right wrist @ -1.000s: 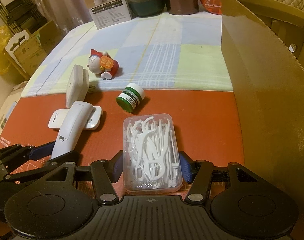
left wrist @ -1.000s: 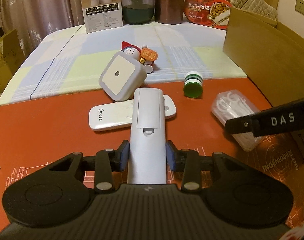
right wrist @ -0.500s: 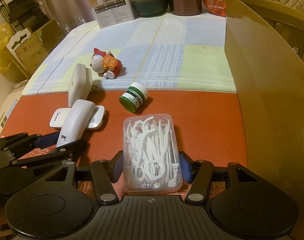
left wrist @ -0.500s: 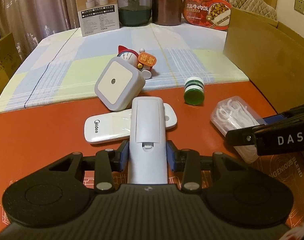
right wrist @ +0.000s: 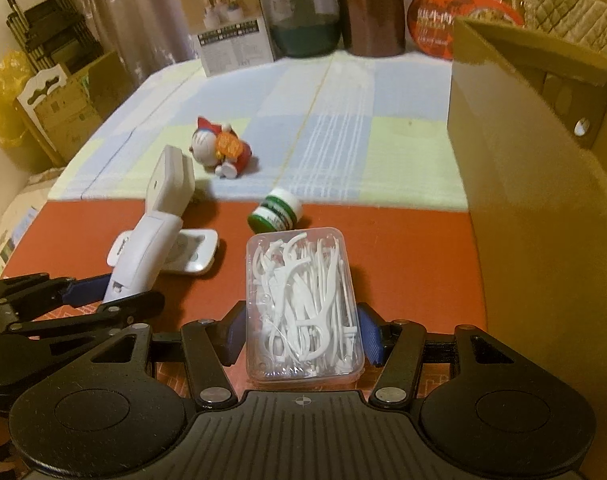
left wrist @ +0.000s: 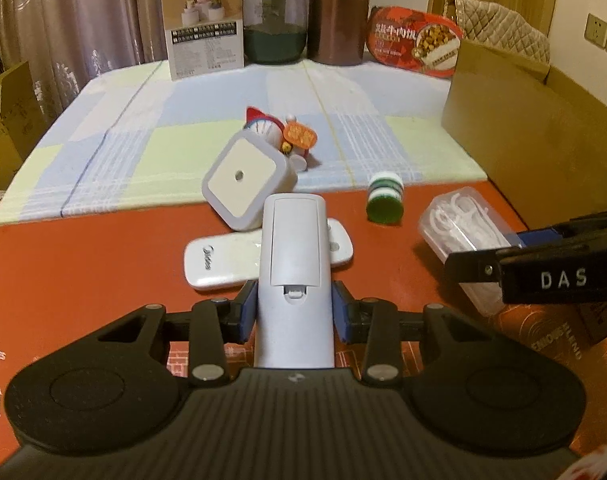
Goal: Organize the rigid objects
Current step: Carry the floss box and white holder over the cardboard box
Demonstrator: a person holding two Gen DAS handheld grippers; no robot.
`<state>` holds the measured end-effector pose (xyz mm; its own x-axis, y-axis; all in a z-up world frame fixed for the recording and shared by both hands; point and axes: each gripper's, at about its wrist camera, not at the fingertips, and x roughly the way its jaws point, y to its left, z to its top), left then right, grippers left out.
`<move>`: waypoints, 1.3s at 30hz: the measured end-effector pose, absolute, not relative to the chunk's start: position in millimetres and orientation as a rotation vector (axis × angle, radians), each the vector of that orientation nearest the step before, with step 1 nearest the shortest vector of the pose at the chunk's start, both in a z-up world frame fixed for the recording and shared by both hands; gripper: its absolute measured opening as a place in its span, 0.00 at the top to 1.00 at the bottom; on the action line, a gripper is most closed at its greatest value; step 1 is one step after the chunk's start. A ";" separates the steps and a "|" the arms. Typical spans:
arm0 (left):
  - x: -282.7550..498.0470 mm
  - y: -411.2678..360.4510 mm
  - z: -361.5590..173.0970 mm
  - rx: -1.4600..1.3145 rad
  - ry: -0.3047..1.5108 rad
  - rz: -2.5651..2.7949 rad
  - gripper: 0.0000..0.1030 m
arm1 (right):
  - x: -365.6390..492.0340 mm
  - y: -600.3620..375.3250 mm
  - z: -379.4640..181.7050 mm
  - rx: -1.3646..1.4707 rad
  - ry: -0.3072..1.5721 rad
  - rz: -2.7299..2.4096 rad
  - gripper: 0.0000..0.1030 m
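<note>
My left gripper (left wrist: 294,316) is shut on a white remote control (left wrist: 294,256), back side up, held above the red mat. Under its tip lies a second white remote (left wrist: 223,258) marked Midea. My right gripper (right wrist: 301,336) is shut on a clear box of floss picks (right wrist: 301,300), held over the mat; in the left wrist view that floss box (left wrist: 463,220) and the right gripper's black finger show at the right. A square white night light (left wrist: 245,178), a red and white toy figure (left wrist: 281,136) and a small green-capped jar (left wrist: 383,198) lie beyond.
A large open cardboard box (right wrist: 543,184) stands along the right side. At the table's far edge stand a product carton (left wrist: 201,24), a green glass jar (left wrist: 274,20), a brown canister (left wrist: 337,14) and a red food package (left wrist: 413,40). Bags and cartons sit left of the table.
Both grippers have lifted and drawn back slightly with their loads, so the far objects sit lower in each view. The grips are unchanged.
</note>
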<state>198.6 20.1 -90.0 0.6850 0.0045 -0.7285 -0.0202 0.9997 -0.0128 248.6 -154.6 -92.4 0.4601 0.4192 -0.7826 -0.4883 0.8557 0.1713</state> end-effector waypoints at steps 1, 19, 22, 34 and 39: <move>198.1 21.5 -86.3 -0.021 0.811 0.016 0.68 | 247.1 -154.8 -90.2 -0.087 0.931 0.559 0.48; 137.8 3.8 9.4 -0.106 0.708 0.015 0.68 | 176.3 -194.2 10.4 -0.011 0.768 0.520 0.48; 125.4 -8.4 24.2 -0.102 0.693 -0.001 0.68 | 164.3 -207.5 27.5 -0.003 0.743 0.505 0.48; 98.2 -55.0 60.7 -0.074 0.651 -0.075 0.68 | 138.6 -265.0 66.8 0.044 0.685 0.424 0.48; 97.1 -71.3 66.6 -0.070 0.645 -0.105 0.68 | 133.3 -287.5 72.3 0.058 0.677 0.393 0.48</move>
<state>97.1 -71.3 66.6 0.7938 -0.1197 -0.5963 0.0763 0.9923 -0.0977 133.3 -287.5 72.3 0.7090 0.3725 -0.5988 -0.3351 0.9251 0.1787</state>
